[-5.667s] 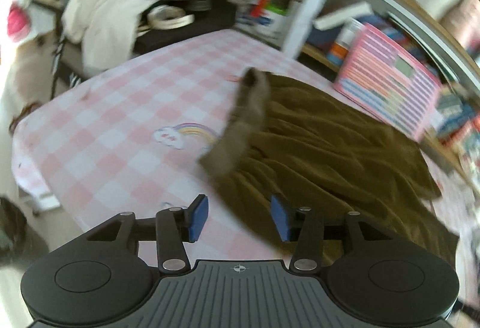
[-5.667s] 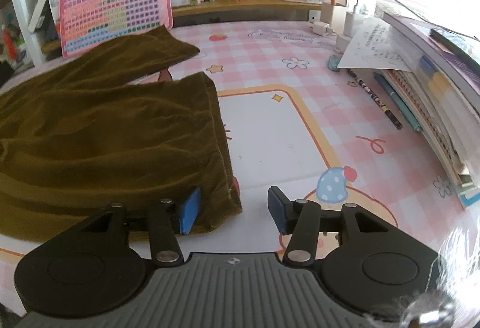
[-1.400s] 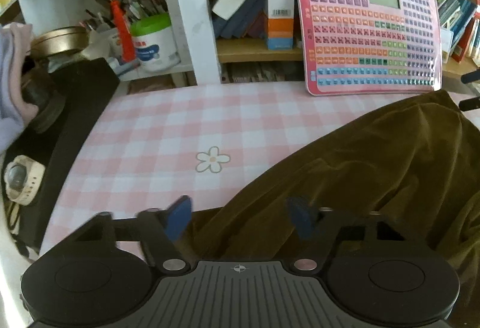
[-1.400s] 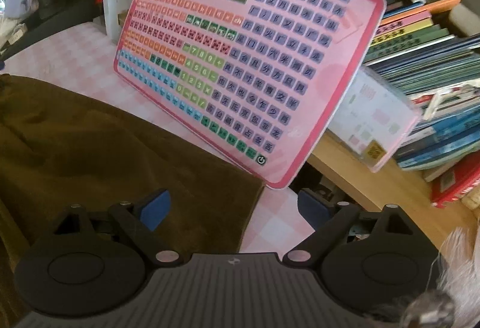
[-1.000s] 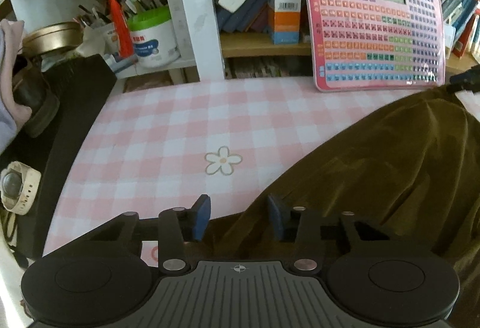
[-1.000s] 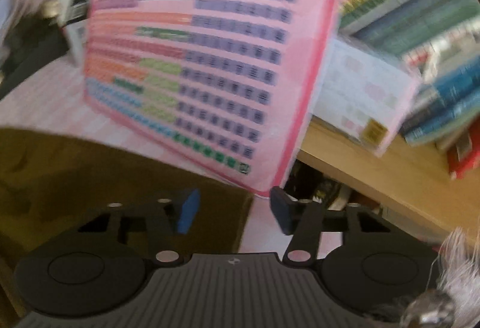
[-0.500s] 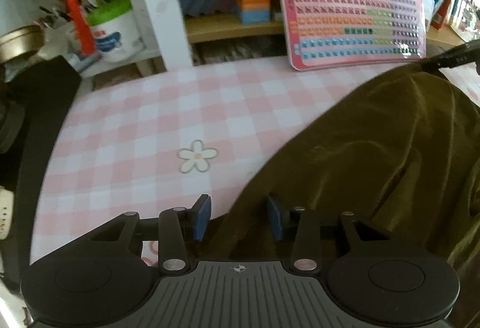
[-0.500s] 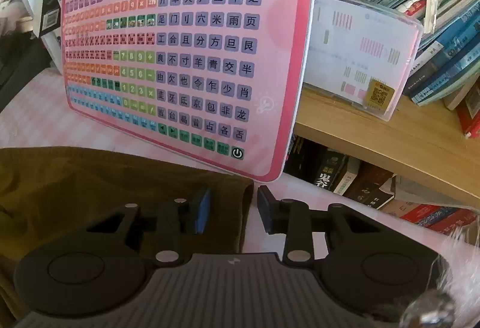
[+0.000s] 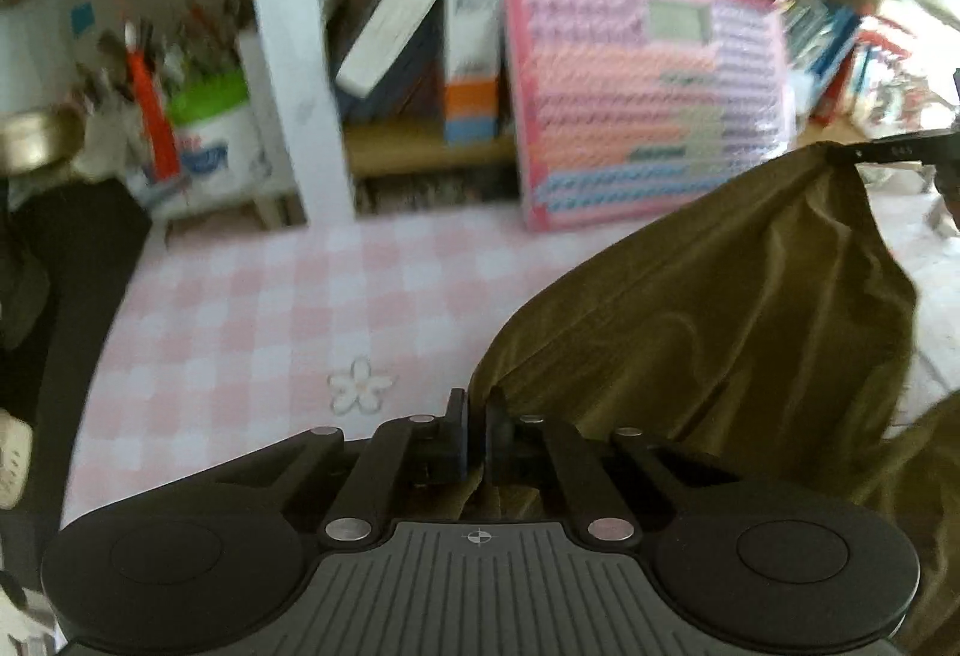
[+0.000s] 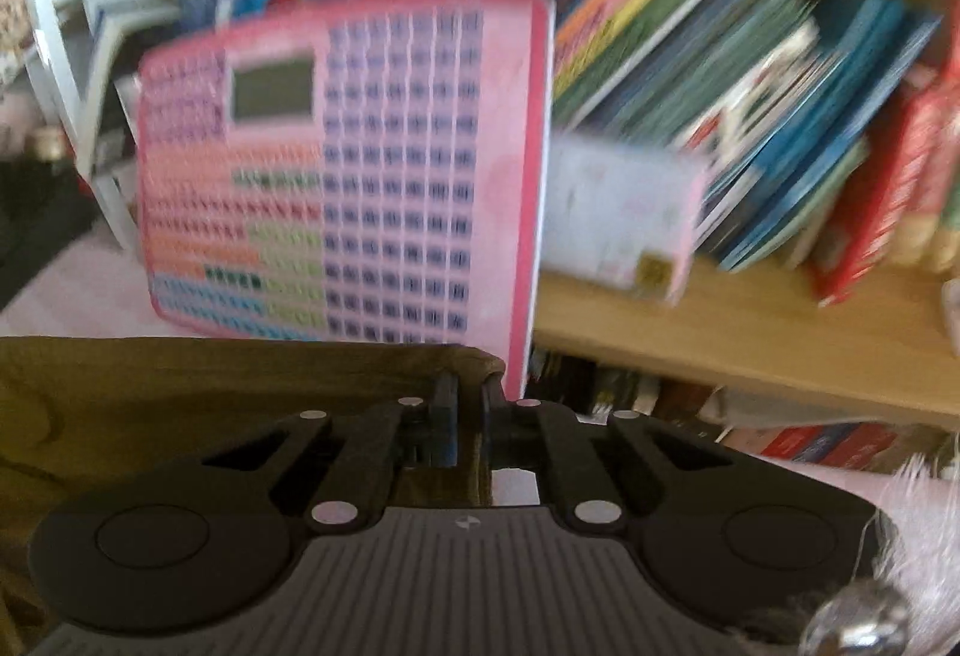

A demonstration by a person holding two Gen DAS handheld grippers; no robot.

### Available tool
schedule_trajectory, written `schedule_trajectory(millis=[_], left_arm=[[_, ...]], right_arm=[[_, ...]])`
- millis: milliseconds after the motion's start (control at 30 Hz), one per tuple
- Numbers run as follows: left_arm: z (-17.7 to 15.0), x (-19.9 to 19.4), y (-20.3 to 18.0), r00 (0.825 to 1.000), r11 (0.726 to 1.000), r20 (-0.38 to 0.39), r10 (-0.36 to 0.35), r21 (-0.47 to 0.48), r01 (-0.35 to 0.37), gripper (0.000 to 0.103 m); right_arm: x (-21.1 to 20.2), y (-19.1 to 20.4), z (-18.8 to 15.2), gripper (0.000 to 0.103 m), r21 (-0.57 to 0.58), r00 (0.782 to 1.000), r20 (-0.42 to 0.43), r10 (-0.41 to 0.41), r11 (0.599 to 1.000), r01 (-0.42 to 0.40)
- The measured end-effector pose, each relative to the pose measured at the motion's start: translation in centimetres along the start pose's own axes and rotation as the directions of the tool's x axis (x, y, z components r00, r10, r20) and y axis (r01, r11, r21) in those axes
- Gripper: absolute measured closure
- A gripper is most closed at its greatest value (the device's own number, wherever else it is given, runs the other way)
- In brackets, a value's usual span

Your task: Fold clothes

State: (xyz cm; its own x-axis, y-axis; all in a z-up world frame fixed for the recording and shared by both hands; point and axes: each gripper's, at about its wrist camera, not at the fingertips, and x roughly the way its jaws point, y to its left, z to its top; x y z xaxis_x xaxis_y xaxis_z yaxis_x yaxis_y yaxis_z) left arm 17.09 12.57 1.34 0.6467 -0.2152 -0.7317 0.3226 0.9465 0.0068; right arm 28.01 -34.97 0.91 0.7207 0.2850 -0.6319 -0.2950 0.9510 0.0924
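both claws clamped on brown garment [image 9: 720, 332] (lifted) | left claw [image 9: 475, 437]: edge | right claw [image 10: 470, 419]: corner

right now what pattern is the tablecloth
Pink and white checks on the tablecloth, clearest in the left wrist view.

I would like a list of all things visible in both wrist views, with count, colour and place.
garment: one, olive brown, lifted over the table, pinched at two edges
tablecloth: one, pink and white check, on the table
character keyboard board: one, pink, leaning against the shelf
books: many, mostly blue, green and red, on the shelf
tub: one, white with green lid, far left
left gripper: one, black, shut on the garment's near edge
right gripper: one, black, shut on the garment's far corner
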Motion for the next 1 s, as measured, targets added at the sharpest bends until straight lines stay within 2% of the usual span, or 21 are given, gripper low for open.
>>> schedule_trajectory(millis=[167, 333, 467, 600, 667, 700, 800, 933, 1000], left_arm=[[-0.6, -4.8, -1.7, 0.993, 0.998, 0.116, -0.024, 0.069, 0.016, 0.1], [-3.1, -10.0, -3.8, 0.972, 0.988, 0.225, -0.072, 0.151, 0.038, 0.101], [-7.1, -13.8, -5.9, 0.961, 0.971, 0.251, -0.119, 0.231, 0.06, 0.101], [-12.1, -14.9, -7.0, 0.964, 0.963, 0.207, -0.165, 0.245, 0.112, 0.1], [-14.0, -14.3, -7.0, 0.973, 0.97, 0.166, -0.163, 0.205, 0.127, 0.098], [-14.8, -14.0, -7.0, 0.976, 0.975, 0.147, -0.163, 0.176, 0.136, 0.094], [-16.4, -13.5, -6.6, 0.979, 0.982, 0.103, -0.174, 0.087, 0.166, 0.092], [-17.7, -14.5, -5.6, 0.974, 0.978, 0.11, -0.196, -0.052, 0.202, 0.083], [-18.5, -15.0, -4.5, 0.974, 0.966, 0.107, -0.199, -0.146, 0.213, 0.08]], right_arm=[[-8.3, 1.6, -1.3, 0.097, 0.028, 0.991, 0.117, -0.068, 0.997, 0.065], [-16.7, 3.8, -5.3, 0.097, 0.105, 0.971, 0.181, -0.156, 0.985, 0.139], [-22.0, 5.8, -11.0, 0.097, 0.211, 0.963, 0.155, -0.223, 0.959, 0.188], [-24.8, 7.9, -18.1, 0.097, 0.327, 0.961, 0.056, -0.27, 0.915, 0.238], [-25.1, 9.1, -21.5, 0.097, 0.377, 0.959, -0.015, -0.283, 0.887, 0.268], [-24.9, 9.6, -22.8, 0.097, 0.396, 0.956, -0.052, -0.288, 0.873, 0.284], [-24.6, 10.7, -25.9, 0.093, 0.439, 0.941, -0.129, -0.311, 0.833, 0.336], [-25.5, 11.8, -28.3, 0.091, 0.525, 0.931, -0.152, -0.333, 0.771, 0.362], [-25.9, 12.4, -28.9, 0.081, 0.535, 0.929, -0.162, -0.332, 0.762, 0.365]])
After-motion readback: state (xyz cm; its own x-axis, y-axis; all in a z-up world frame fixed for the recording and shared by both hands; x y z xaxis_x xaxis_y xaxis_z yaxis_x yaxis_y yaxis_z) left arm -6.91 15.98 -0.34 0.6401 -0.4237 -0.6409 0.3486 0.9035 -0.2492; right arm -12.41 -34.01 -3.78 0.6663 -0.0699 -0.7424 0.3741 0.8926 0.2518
